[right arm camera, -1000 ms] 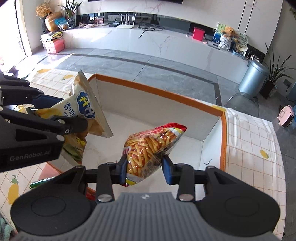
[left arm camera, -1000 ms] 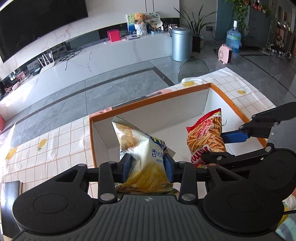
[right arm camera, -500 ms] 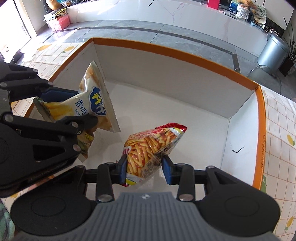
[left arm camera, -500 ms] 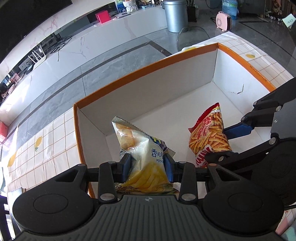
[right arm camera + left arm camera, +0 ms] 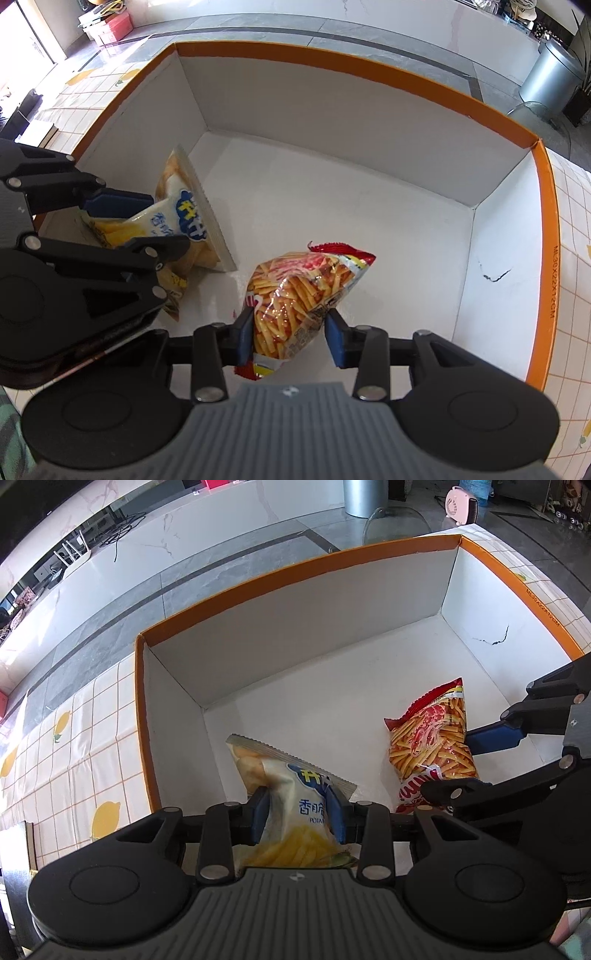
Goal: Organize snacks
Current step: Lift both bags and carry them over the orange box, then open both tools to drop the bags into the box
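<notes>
A large box, white inside with an orange rim (image 5: 295,568) (image 5: 369,70), fills both views. My left gripper (image 5: 297,810) (image 5: 168,221) is shut on a pale yellow potato chip bag (image 5: 266,764) (image 5: 184,214), low inside the box near its left wall. My right gripper (image 5: 290,332) (image 5: 447,764) is shut on a red bag of fries-shaped snacks (image 5: 299,284) (image 5: 428,746), near the middle of the box floor. The two bags sit side by side, a little apart. Both grippers point steeply down into the box.
The box stands on a white checked tablecloth with lemon prints (image 5: 74,738). A dark crack mark (image 5: 491,638) shows on the box's right wall. Beyond the table lie a grey tiled floor, a metal bin (image 5: 550,70) and a small pink heater (image 5: 461,498).
Both grippers have tipped further down and sunk into the box, each keeping its bag. The room has slid up out of view and the box floor is closer.
</notes>
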The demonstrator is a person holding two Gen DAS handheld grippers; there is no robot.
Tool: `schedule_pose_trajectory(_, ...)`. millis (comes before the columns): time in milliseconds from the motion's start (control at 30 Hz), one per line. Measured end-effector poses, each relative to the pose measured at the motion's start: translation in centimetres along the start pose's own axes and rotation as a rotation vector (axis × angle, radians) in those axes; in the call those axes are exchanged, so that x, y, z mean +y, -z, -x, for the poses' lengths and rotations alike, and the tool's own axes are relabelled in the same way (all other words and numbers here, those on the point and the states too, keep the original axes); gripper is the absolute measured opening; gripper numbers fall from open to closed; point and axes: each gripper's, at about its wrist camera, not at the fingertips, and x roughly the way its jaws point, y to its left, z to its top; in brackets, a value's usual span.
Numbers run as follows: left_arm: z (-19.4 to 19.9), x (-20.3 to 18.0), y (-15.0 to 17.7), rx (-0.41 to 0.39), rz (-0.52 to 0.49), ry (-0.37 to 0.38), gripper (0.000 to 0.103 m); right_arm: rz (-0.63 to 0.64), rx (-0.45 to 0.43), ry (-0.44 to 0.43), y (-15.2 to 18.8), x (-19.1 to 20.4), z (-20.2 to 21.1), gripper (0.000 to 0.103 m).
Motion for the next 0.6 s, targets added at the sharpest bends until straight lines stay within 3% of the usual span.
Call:
schedule_pose_trajectory(167, 0.2, 0.3, -0.2, -0.003, 0.014, 0.007, 0.043, 0.002, 0.001, 0.014, -0.1, -0.2, 0.2, 0.043)
schedule_pose_trajectory(433, 1.7, 0.1, -0.4, -0.042, 0.022, -0.051, 0.071, 0.024, -0.01, 0.059, 0.2, 0.0, 1.5, 0.058)
schedule_pose_trajectory(500, 2.2, 0.1, -0.4, -0.057, 0.024, -0.063, 0.075, 0.025, -0.017, 0.085, 0.2, 0.1, 1.9, 0.069)
schedule_pose_trajectory(600, 3.0, 0.2, -0.2, -0.079, 0.023, -0.074, 0.079, 0.02, -0.027, 0.092, 0.3, 0.1, 2.6, 0.076)
